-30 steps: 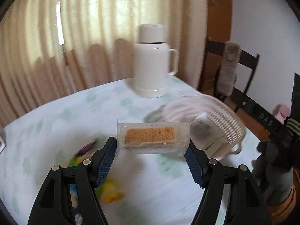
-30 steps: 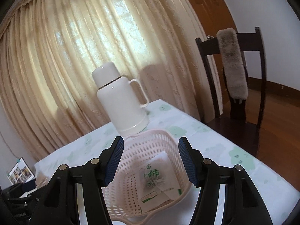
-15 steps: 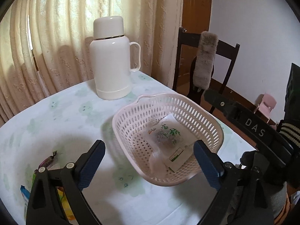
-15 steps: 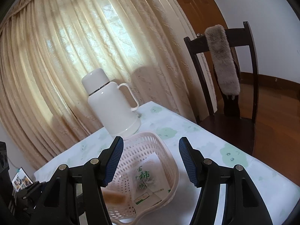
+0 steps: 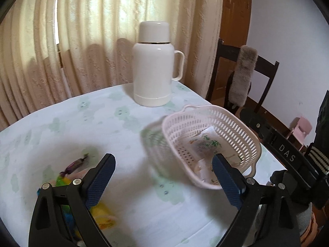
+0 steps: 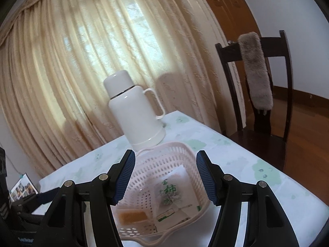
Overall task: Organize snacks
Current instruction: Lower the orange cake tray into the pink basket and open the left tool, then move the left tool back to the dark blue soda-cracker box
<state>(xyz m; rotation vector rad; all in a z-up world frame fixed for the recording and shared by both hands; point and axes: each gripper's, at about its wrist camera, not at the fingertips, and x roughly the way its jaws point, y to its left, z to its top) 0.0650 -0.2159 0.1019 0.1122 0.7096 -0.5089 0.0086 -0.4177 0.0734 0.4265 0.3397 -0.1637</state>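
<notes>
A pink plastic basket point(image 5: 242, 127) sits on the table's right part; it also shows in the right wrist view point(image 6: 156, 164). Inside lie a white packet with green print point(image 6: 174, 191) and a clear packet with a brown biscuit point(image 6: 132, 216). My left gripper point(image 5: 163, 178) is open and empty, above the table just left of the basket. Several loose snacks lie at the left: a purple-wrapped candy point(image 5: 75, 164) and yellow packets point(image 5: 102, 216), partly hidden by my left finger. My right gripper point(image 6: 165, 178) is open and empty, hovering over the basket.
A tall white thermos jug point(image 5: 153, 65) stands at the table's back, behind the basket. A dark wooden chair point(image 5: 265, 70) with a grey fuzzy cover stands off the table's right side. Curtains hang behind. The table's near edge runs close to my grippers.
One second ago my left gripper held the biscuit packet; it opened and the packet now lies in the basket. The left gripper has since swung back left, toward the loose snacks.
</notes>
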